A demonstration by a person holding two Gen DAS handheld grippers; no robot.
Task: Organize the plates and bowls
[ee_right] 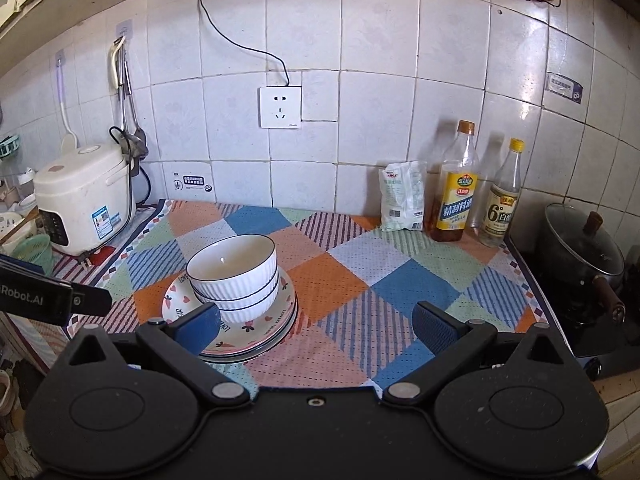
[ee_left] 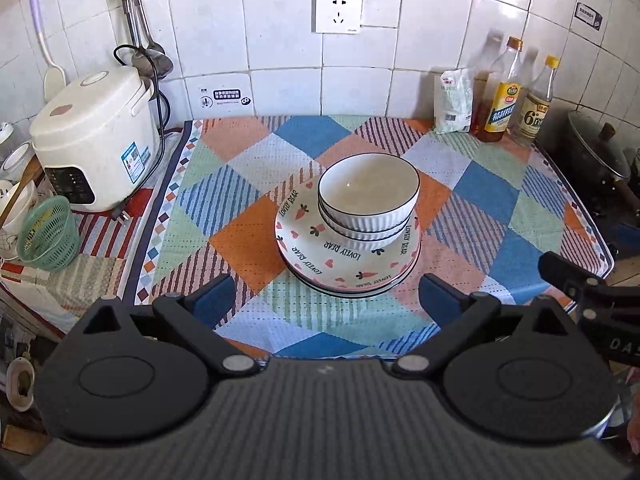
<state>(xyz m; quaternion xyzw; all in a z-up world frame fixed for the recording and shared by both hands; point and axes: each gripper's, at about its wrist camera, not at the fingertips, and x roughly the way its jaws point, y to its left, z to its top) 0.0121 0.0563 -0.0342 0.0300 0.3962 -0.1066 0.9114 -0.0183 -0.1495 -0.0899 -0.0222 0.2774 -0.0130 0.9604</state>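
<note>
White ribbed bowls (ee_left: 368, 200) with dark rims sit nested on a stack of plates (ee_left: 320, 256) printed with carrots and hearts, in the middle of a patchwork cloth (ee_left: 248, 184). My left gripper (ee_left: 324, 300) is open and empty, just in front of the stack. My right gripper (ee_right: 316, 328) is open and empty, to the right of the stack; its left finger overlaps the plates' (ee_right: 256, 332) near edge in view. The bowls (ee_right: 236, 276) show left of centre in the right wrist view. The other gripper shows at each view's edge.
A white rice cooker (ee_left: 92, 140) and a green basket (ee_left: 48, 236) stand at the left. A white packet (ee_left: 454, 100) and two bottles (ee_left: 502, 92) stand at the back right. A lidded dark pot (ee_right: 580, 256) sits on the stove at the right. A socket (ee_left: 338, 11) is on the tiled wall.
</note>
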